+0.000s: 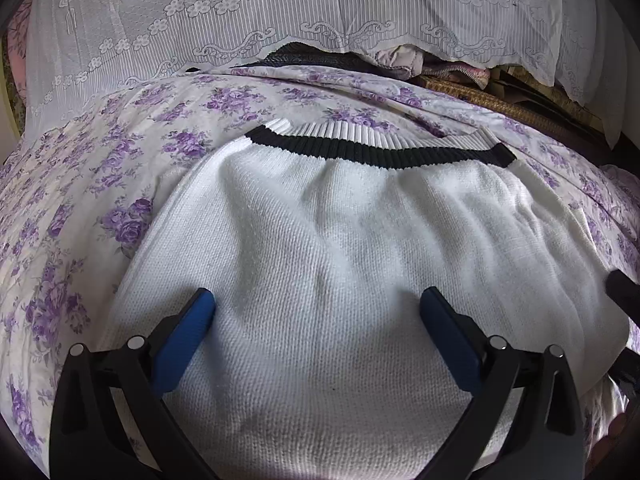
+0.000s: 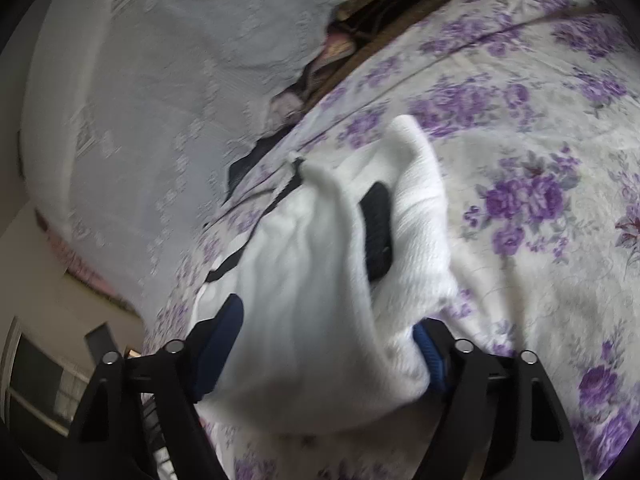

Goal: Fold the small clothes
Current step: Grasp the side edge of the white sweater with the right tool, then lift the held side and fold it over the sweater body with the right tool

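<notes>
Hovering over the sweater (image 1: 320, 240), your left tongs (image 1: 318, 312) are spread wide, blue pads (image 1: 188, 340) well apart w/ nothing pinched between them; knit lies flat under the gap. Whether the tips touch the fabric, can't tell.

Your right tongs (image 2: 328, 340) have a bunched fold of the same sweater (image 2: 320, 280) sitting between the pads. Right pad (image 2: 430, 356) is against the fabric, partly buried by it. Left pad (image 2: 220, 340) is at the knit's edge, but the view is blurred, so can't tell if it's pressing. Jaws stand fairly wide, so a firm grip isn't shown. Fabric near these tongs is rumpled into ridges, w/ a black rib band (image 2: 376, 228) showing in a fold.

Sweater is white knit, lying on the bed (image 1: 80, 200), which has a purple floral sheet. In the left view its black-and-white ribbed band (image 1: 380, 148) is at the far end, running across. A dark tip (image 1: 622, 292) shows at the sweater's right edge in that view.

Beyond the bed hangs a white lace curtain (image 1: 280, 12); under its hem, some piled fabric (image 1: 400, 60) and a woven mat (image 1: 500, 104).
</notes>
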